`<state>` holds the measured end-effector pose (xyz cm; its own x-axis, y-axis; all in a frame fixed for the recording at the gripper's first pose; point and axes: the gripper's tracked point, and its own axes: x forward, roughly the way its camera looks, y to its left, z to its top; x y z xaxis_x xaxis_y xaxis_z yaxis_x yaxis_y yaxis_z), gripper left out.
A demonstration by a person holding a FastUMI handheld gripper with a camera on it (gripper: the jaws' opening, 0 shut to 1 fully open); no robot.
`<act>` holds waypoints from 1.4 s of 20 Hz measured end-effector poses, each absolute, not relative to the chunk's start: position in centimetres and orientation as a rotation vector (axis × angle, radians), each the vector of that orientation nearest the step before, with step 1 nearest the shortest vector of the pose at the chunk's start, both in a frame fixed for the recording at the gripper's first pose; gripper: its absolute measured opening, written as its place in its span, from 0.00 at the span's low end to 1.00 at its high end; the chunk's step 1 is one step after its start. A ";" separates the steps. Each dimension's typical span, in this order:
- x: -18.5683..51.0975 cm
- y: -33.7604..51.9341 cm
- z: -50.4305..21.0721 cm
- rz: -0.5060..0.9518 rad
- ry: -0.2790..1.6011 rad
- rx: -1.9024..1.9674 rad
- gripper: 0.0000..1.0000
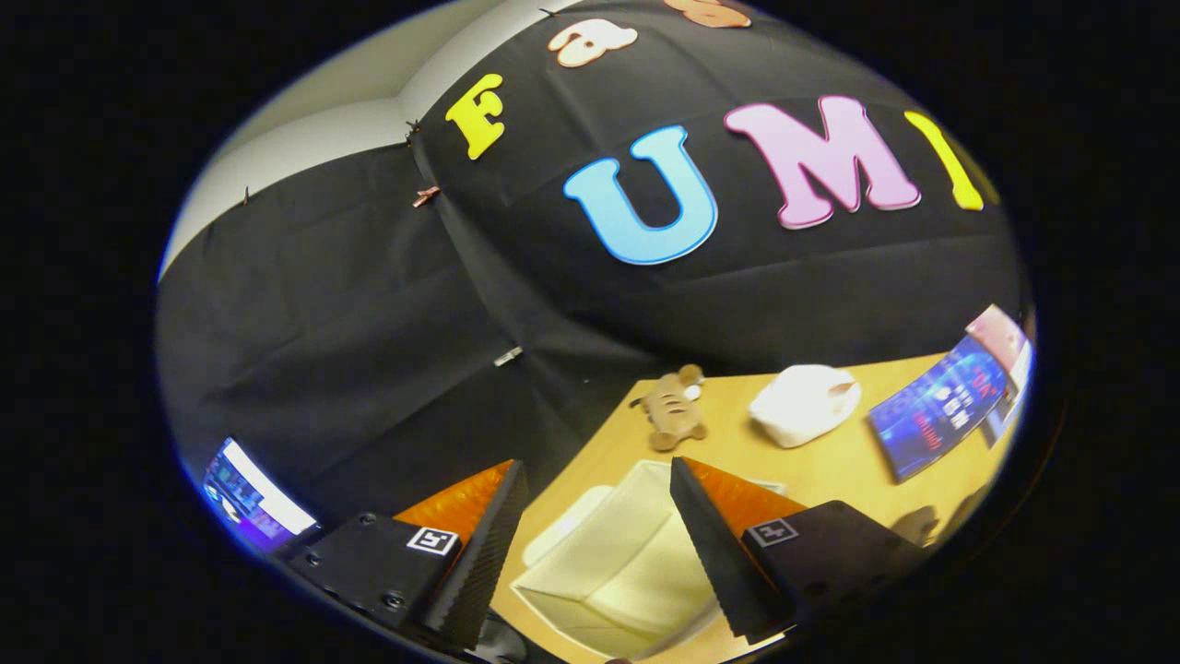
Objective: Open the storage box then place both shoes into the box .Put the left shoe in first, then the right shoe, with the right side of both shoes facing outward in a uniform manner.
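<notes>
My gripper [597,464] is open, and nothing is held between its fingers. It hangs tilted above the wooden table [830,480]. Below and between the fingers sits the cream-white storage box [618,563]; I cannot tell whether its lid is open or shut. A pale rounded shape [562,527] lies along the box's left side, and I cannot tell what it is. Beyond the right finger a white shoe [805,403] lies on the table, well apart from the box.
A small brown plush toy [673,410] lies at the table's far edge, left of the shoe. A lit screen [940,406] stands right of the shoe. Another lit screen [249,498] shows off to the left of the left finger.
</notes>
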<state>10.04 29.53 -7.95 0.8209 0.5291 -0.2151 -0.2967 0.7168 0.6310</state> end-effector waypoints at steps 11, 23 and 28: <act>1.3 12.8 -25.6 0.097 0.659 0.372 0.97; -1.1 10.1 -42.2 -0.017 0.925 0.241 0.78; 1.1 9.8 -44.9 -0.062 0.939 0.247 0.50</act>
<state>1.12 9.77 -44.92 0.5909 0.0541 -0.8050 0.1601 0.9701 0.1827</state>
